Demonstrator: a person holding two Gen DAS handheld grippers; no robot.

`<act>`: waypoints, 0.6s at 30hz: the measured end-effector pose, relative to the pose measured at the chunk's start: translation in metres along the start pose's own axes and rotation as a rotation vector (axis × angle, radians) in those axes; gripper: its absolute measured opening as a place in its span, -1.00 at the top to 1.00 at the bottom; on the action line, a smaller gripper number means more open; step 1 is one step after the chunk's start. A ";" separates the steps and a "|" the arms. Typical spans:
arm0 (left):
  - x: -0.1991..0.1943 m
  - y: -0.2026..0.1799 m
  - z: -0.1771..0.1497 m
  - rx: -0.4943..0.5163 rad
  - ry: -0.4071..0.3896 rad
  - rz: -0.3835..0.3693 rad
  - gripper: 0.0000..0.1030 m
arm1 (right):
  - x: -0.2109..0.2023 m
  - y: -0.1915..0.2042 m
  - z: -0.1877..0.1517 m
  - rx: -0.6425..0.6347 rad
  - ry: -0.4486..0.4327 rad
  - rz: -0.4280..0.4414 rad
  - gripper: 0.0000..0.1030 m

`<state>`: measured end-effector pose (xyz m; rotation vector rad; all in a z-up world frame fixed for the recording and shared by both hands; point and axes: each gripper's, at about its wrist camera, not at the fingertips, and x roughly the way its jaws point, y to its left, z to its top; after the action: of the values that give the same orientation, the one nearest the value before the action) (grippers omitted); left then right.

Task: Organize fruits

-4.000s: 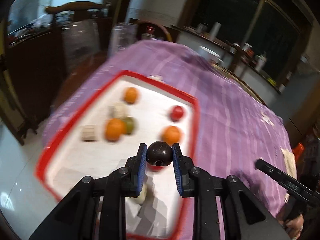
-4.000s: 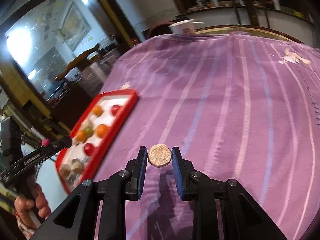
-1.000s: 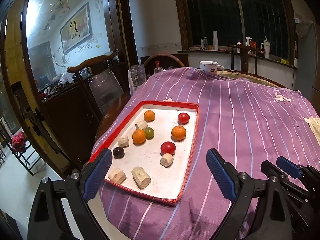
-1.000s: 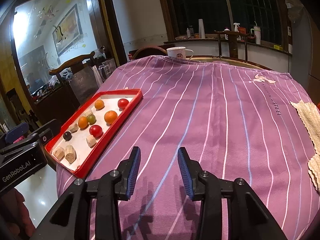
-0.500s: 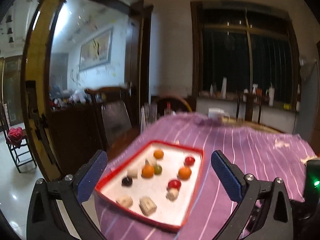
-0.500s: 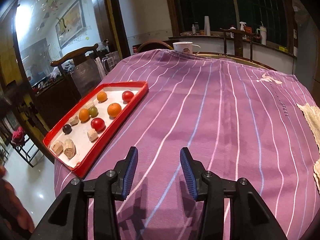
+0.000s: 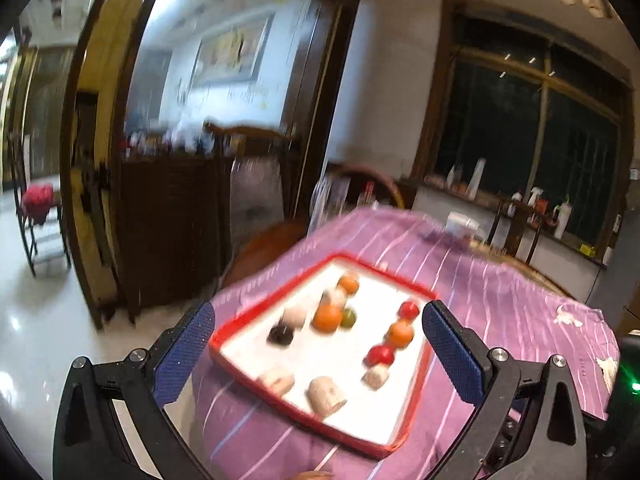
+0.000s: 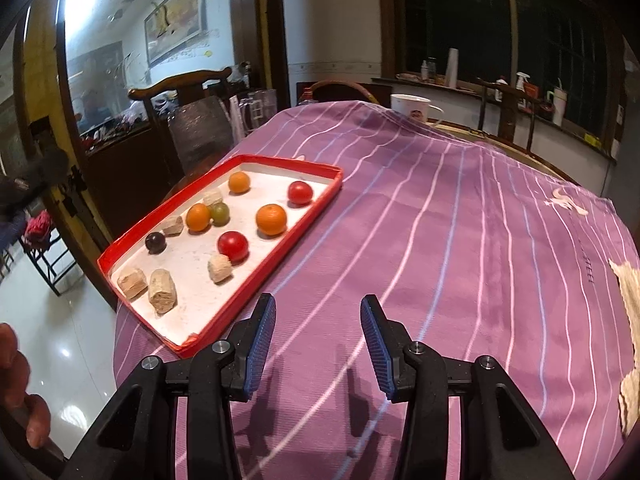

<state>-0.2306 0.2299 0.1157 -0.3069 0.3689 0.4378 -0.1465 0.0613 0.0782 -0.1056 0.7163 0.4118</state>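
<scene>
A red-rimmed white tray (image 8: 280,258) lies on the purple striped tablecloth at the table's left corner; it also shows in the left wrist view (image 7: 240,320). In it lie oranges (image 8: 271,219), red fruits (image 8: 233,245), a green fruit (image 8: 220,213), a dark plum (image 8: 155,242) and several beige chunks (image 8: 162,291). My left gripper (image 7: 318,350) is wide open and empty, held back from the tray's near edge. My right gripper (image 8: 318,338) is open and empty above bare cloth, right of the tray's near corner.
A white mug (image 8: 410,107) stands at the table's far edge. A beige cloth (image 8: 628,320) lies at the right edge. Wooden chairs (image 8: 188,120) and a dark cabinet (image 7: 168,224) stand left of the table. A hand (image 8: 20,396) shows at lower left.
Both grippers let go of the plum and the beige chunk, now in the tray, and pulled back. Over the last second the left gripper swung up and left; its view is blurred.
</scene>
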 end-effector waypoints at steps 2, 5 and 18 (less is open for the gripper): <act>0.009 0.003 -0.003 0.006 0.039 0.022 -1.00 | 0.004 0.008 0.001 -0.021 0.009 0.003 0.06; 0.022 0.008 -0.008 0.001 0.098 0.025 -1.00 | 0.009 0.018 0.004 -0.048 0.025 0.013 0.06; 0.051 0.004 -0.026 0.028 0.249 -0.020 -1.00 | 0.019 0.029 0.000 -0.079 0.057 0.012 0.04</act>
<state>-0.1967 0.2418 0.0714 -0.3390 0.6143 0.3754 -0.1454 0.0943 0.0667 -0.1886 0.7567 0.4500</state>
